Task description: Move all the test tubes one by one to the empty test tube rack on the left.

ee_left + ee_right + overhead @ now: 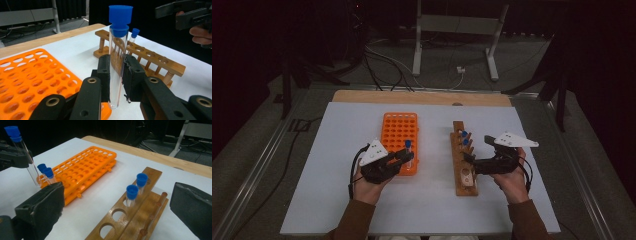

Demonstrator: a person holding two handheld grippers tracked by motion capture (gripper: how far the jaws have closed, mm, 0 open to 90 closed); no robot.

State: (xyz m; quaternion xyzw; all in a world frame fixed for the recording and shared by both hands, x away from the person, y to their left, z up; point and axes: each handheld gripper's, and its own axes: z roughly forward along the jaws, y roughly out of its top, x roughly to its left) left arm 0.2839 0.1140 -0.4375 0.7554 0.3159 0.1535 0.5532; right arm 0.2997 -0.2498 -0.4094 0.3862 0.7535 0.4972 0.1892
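Note:
A clear test tube (117, 55) with a blue cap stands upright between the jaws of my left gripper (116, 75), which is shut on it. The tube's bottom hangs at the near right corner of the orange rack (399, 131); in the high view my left gripper (407, 156) is at that corner, the tube's cap (408, 144) above it. My right gripper (117, 210) stands wide open with nothing between its jaws, just over the wooden rack (120, 220). Two blue-capped tubes (132, 192) stand in that rack. Two more capped tubes (46, 172) stand in the orange rack's corner.
The wooden rack (463, 165) lies lengthwise right of the orange one, on a white mat (342, 200) over a wooden table. Several holes of both racks are open. Behind the table, cables and a metal stand (452, 30) are on the floor.

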